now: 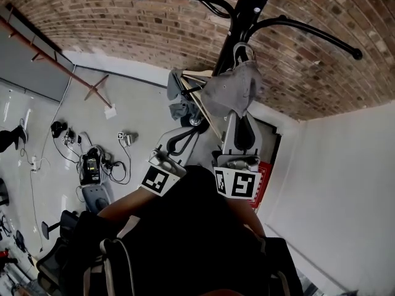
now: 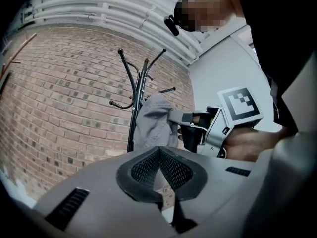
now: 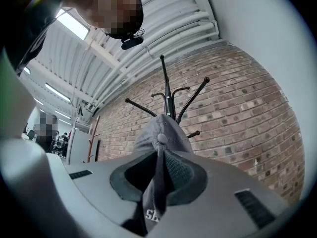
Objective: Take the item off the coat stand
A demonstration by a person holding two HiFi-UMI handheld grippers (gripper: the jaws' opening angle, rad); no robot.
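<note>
A grey cap (image 1: 231,91) hangs on the black coat stand (image 1: 247,11) in front of a brick wall. My right gripper (image 1: 238,115) reaches up to it and is shut on the cap's brim. In the right gripper view the brim (image 3: 157,182) is clamped between the pads, with the cap's crown (image 3: 161,133) and the stand's hooks (image 3: 168,98) behind. My left gripper (image 1: 188,131) is lower and to the left, apart from the cap. Its pads (image 2: 176,170) meet at the tips with nothing between them, and beyond them the cap (image 2: 153,120) is held by the right gripper (image 2: 190,120).
A wooden hanger with another grey garment (image 1: 179,94) hangs on the stand to the left of the cap. Cables and small devices (image 1: 92,162) lie on the floor at the left. A white wall (image 1: 345,184) stands at the right, with a red object (image 1: 262,187) at its foot.
</note>
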